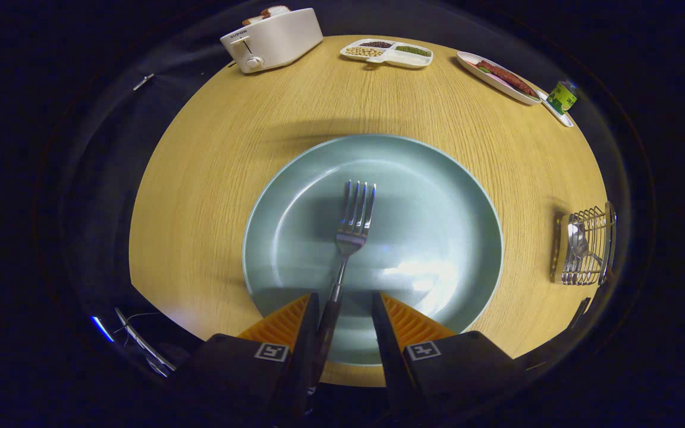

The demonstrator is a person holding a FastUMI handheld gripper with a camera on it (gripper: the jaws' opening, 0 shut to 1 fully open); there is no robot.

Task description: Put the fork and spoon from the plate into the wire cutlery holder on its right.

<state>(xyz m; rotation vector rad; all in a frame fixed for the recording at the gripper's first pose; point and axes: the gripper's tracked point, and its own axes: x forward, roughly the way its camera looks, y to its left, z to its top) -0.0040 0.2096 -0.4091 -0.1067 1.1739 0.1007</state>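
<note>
Fork (351,229) on plate (437,196), handle btwn parted fingers (345,315), touching left one, not clamped.

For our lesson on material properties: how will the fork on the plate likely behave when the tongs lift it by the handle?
The fork looks like shiny metal, so probably stiff and slippery. The open tongs straddle only its thin handle, so the tined end may droop or swivel. Lying on the glossy plate, it may slide if nudged.

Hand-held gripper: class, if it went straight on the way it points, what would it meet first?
The fork. Its handle already lies between the open fingers of the hand-held gripper, nearer the left one, tines pointing ahead on the plate. Whether the left finger touches the handle is unclear.
</note>
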